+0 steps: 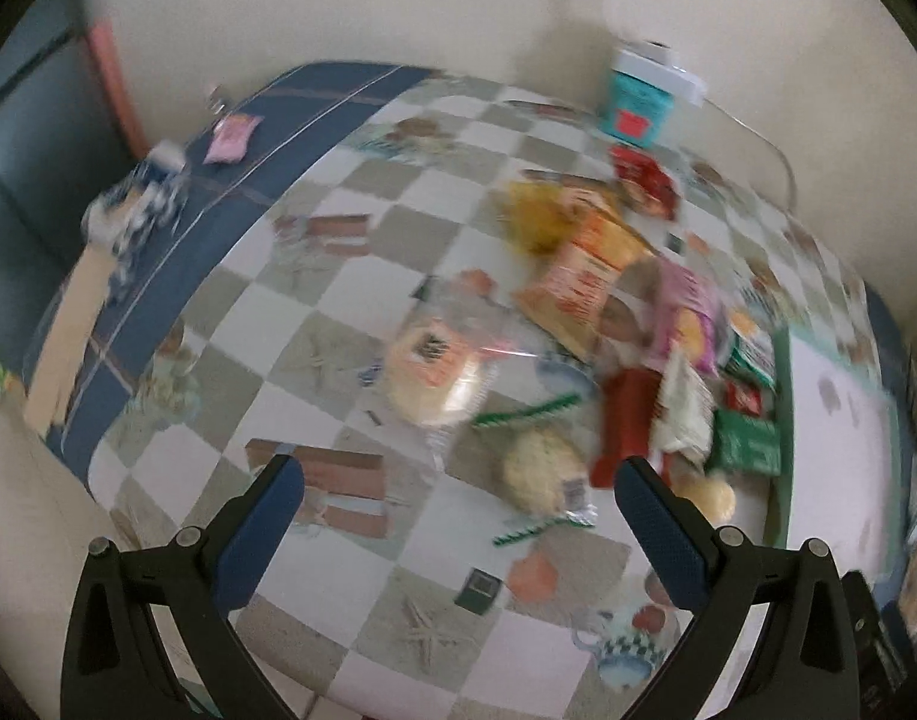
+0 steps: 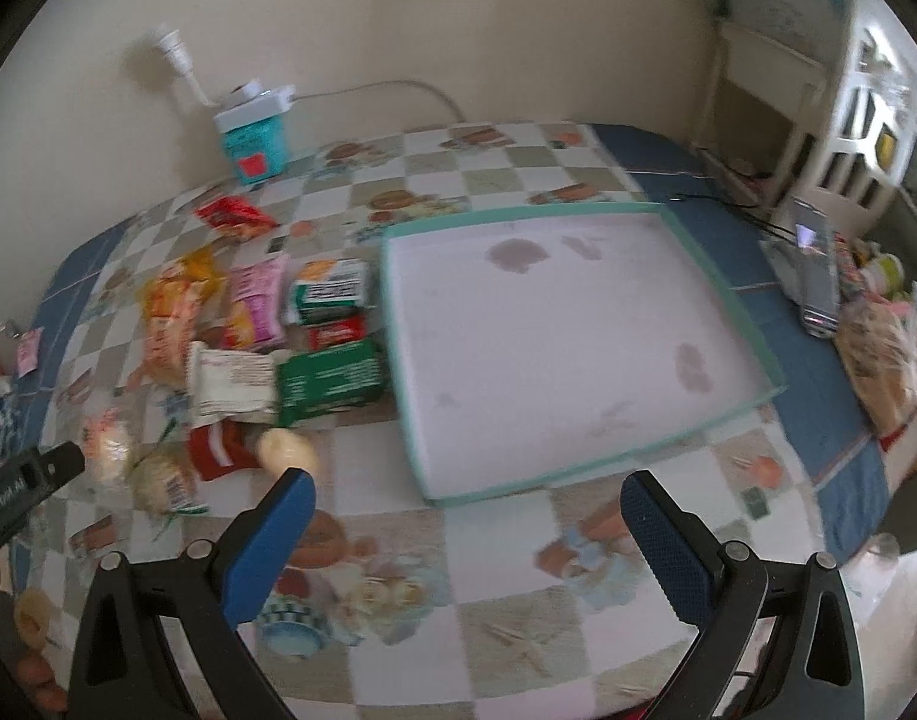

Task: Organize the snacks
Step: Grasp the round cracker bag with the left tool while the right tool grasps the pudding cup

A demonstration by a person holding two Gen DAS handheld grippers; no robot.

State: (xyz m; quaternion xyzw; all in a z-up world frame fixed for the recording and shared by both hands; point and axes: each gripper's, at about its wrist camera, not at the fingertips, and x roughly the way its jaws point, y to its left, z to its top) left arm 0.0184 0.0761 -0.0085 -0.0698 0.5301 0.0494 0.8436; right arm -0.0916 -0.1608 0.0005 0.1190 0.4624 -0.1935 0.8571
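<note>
Snacks (image 2: 266, 348): loose heap of packets on the checkered tablecloth (image 2: 518, 618), just left of the tray
Tray (image 2: 722, 294): shallow, teal-rimmed, white inside, nothing in it
Teal box (image 2: 254, 144): by the wall, behind the heap
Right gripper (image 2: 467, 531): jaws apart, holding nothing, over the tray's near edge
Left gripper (image 1: 458, 519): jaws apart, holding nothing, above the packets

Each handheld tool is the same build. The left gripper (image 1: 458, 495) has two black plastic arms with triangular cut-outs, a round silver screw head at each pivot, and fingers (image 1: 263, 531) faced with dark blue, finely dotted pads. The right gripper (image 2: 467, 510) shows the same black frame, silver screws and blue textured fingers (image 2: 668, 546). At nine o'clock in the right wrist view a black bar carries blurred white lettering.
</note>
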